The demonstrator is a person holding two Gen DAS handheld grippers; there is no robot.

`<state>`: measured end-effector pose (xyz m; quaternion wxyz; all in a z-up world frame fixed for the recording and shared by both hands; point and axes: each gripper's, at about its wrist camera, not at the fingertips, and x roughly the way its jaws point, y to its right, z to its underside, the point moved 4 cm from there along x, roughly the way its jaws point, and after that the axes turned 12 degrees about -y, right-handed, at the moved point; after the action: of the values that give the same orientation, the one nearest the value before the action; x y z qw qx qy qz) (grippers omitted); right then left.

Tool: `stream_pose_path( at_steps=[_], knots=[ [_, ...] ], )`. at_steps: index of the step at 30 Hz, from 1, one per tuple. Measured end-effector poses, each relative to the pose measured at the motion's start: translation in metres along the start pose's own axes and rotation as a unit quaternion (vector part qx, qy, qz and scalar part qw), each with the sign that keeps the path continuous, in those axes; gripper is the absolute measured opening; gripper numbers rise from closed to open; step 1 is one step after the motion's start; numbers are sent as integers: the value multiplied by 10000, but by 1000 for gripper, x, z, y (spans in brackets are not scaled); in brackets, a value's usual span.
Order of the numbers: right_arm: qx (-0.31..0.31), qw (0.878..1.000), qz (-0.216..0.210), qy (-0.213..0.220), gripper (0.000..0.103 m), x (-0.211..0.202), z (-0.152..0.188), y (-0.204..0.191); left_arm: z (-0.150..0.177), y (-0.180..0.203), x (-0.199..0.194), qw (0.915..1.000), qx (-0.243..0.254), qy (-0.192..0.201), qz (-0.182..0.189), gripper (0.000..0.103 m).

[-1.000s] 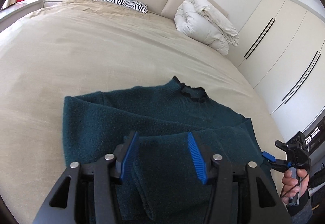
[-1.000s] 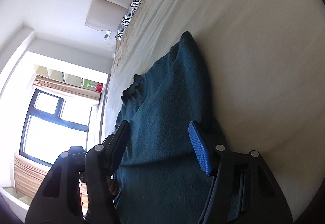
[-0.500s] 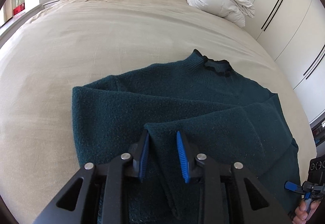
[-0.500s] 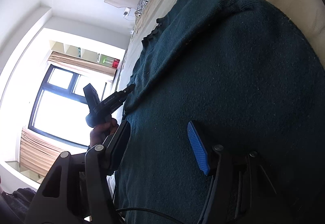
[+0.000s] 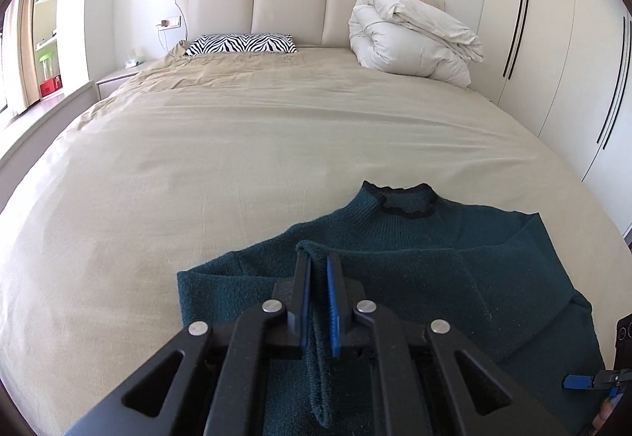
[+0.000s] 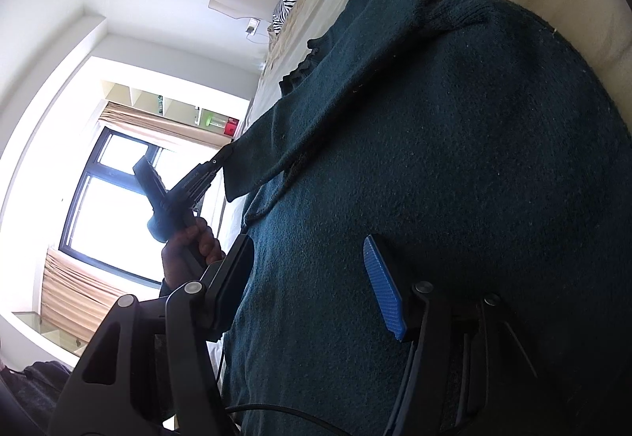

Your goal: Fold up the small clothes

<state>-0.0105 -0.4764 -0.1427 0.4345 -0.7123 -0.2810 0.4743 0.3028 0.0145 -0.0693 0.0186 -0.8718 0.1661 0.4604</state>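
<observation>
A dark teal knit sweater lies on the beige bed, its black-trimmed collar toward the headboard. My left gripper is shut on a folded edge of the sweater and holds it raised off the garment. In the right wrist view the sweater fills the frame. My right gripper is open just over the sweater near its right side, nothing between its fingers. The left gripper shows there too, pinching a lifted flap of the sweater.
A zebra-print pillow and a rolled white duvet lie at the padded headboard. White wardrobe doors stand on the right. A window with curtains is on the left side of the room.
My left gripper closed from wide open onto the sweater's folded edge and lifted it. My right gripper moved in close over the sweater and stayed open.
</observation>
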Motion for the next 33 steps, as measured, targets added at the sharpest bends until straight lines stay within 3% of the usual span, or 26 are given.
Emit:
stream_pose_path(
  at_steps=[3, 9, 11, 13, 16, 20, 22, 23, 28, 33],
  knots=[
    [23, 10000, 11, -18, 56, 3, -3, 0, 17, -9, 43, 9967, -81, -808, -1, 10],
    [-93, 9998, 140, 74, 60, -6, -25, -22, 28, -28, 42, 9954, -567, -686, 355, 38],
    [-127, 9996, 80, 228, 60, -12, -45, -29, 26, -29, 35, 9963, -591, -585, 232, 40],
    [-97, 9991, 56, 403, 60, -19, -71, -32, 28, -31, 26, 9964, -668, -461, 223, 52],
    [76, 9982, -61, 591, 60, -25, -118, -24, 34, -33, 23, 9957, -752, -455, 283, 55],
    [570, 9957, -418, 602, 63, -20, -174, 1, 47, -26, 35, 9970, -529, -556, 93, 60],
    [906, 9945, 14, 518, 63, -14, -189, 19, 46, -23, 36, 9974, -443, -563, 62, 65],
    [1055, 9930, 232, 477, 63, -13, -189, 30, 46, -23, 36, 9974, -429, -571, 42, 65],
    [889, 9940, 188, 603, 63, -40, -142, 42, 56, -30, 14, 9956, -704, -506, 364, 65],
    [1165, 9844, 374, 1266, 64, -112, -64, 47, 92, -44, -49, 9917, -1034, -225, 735, 66]
  ],
)
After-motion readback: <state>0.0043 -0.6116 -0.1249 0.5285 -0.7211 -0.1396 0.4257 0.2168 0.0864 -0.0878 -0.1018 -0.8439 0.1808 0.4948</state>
